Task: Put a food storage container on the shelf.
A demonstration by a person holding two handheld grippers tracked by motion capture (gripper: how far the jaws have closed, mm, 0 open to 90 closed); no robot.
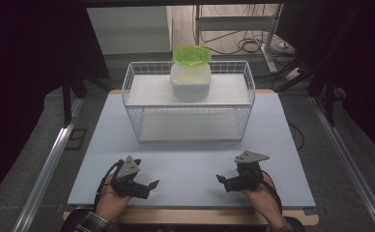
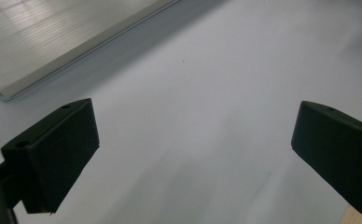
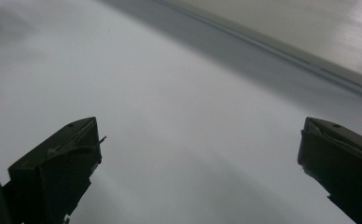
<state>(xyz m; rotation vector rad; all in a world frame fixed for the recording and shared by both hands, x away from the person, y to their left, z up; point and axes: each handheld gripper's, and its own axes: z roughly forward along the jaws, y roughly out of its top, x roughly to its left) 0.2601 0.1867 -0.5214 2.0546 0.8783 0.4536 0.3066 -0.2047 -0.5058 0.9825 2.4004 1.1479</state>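
**Two open grippers rest low on the table, basket and containers beyond**

A person's two hands each hold a black two-jaw gripper near the front edge of a pale grey-blue rectangular tabletop (image 1: 190, 159). The left gripper (image 1: 149, 186) sits at the near left, its jaws spread wide with nothing between them; the left gripper view shows bare table surface in the gap. The right gripper (image 1: 221, 180) sits at the near right, pointing inward toward its partner, jaws likewise released and empty. The two are well apart from each other.

Farther back on the table stands a white wire rectangular basket (image 1: 132, 92), turned so that a flat white shelf-like panel spans its upper part. On that panel rests a white square plastic container (image 1: 190, 82), and on top of it sits a translucent lime-green round plastic bowl (image 1: 192, 55). Both containers lie well apart from the grippers, toward the basket's far middle.
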